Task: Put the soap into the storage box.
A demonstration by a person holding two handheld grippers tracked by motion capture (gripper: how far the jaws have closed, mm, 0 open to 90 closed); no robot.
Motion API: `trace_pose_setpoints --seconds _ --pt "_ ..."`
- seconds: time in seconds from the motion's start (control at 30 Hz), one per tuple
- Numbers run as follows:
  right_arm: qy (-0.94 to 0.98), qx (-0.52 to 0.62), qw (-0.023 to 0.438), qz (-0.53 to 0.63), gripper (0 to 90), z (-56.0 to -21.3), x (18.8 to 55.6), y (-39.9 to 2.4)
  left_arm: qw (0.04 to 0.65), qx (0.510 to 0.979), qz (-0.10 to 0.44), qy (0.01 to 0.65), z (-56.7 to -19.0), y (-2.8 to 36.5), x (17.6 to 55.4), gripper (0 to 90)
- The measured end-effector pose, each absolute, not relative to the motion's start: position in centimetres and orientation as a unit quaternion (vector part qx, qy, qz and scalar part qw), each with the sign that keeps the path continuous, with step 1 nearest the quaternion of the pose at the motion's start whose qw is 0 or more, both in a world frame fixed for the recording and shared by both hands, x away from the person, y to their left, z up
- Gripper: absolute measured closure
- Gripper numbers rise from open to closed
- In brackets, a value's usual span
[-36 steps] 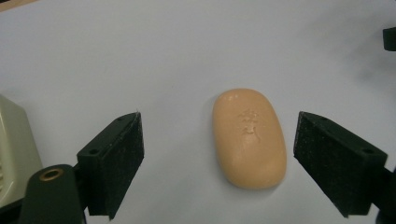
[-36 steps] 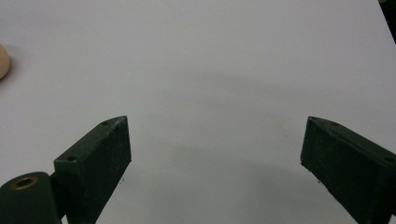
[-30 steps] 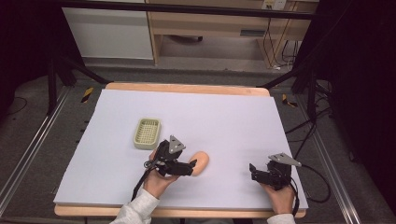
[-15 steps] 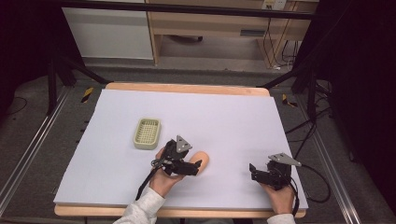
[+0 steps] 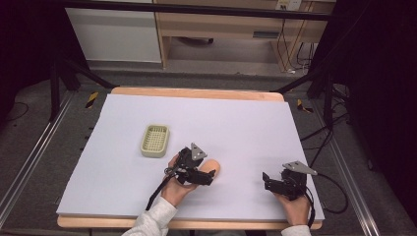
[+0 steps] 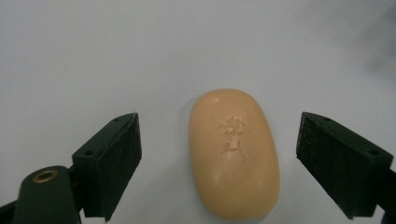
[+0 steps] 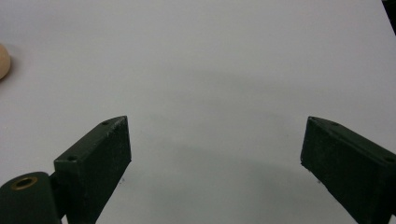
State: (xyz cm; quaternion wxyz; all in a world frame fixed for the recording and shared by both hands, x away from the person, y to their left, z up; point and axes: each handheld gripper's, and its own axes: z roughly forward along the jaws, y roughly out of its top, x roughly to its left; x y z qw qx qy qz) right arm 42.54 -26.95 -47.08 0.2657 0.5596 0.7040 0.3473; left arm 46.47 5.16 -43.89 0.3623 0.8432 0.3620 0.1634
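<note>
A peach-coloured bar of soap (image 6: 234, 154) lies flat on the white sheet (image 5: 246, 123) that covers the table, toward the near edge and a little left of the middle. It is an oval bar with a small mark pressed into its upper face. In the left gripper view it lies between the two black jaws of the left gripper (image 6: 218, 158), which stand wide apart, one on each side. Neither jaw touches the soap; there is white sheet visible between each pad and the bar.

From the high view, the left gripper (image 5: 196, 174) is held low over the soap (image 5: 212, 167), and only the far end of the bar comes out from under it. The person's left hand (image 5: 176, 189) holds this gripper from the near side, with a light sleeve (image 5: 152, 221) coming in at the bottom edge.

A small pale green basket (image 5: 155, 140) with a grid bottom stands on the sheet, near the soap but apart from it, farther from the person and more to the left.

The right gripper (image 5: 275, 183) is well apart from the soap, near the right corner of the sheet, held by the right hand (image 5: 295, 206). In the right gripper view its jaws are also spread wide (image 7: 215, 158) with only bare sheet between them, and a small part of the soap (image 7: 3, 61) shows at the left edge.
</note>
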Motion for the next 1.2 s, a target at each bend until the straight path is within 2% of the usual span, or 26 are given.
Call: trace_pose_setpoints --seconds 0.8,1.2 --pt "0.704 0.560 0.266 0.346 8.8 -47.1 42.6 -27.0 0.321 0.864 0.156 0.354 -45.5 3.6 47.1 13.2" --pt "0.704 0.562 0.262 0.347 8.8 -47.2 42.6 -27.0 0.305 0.872 0.145 0.353 -46.2 3.1 47.4 17.4"
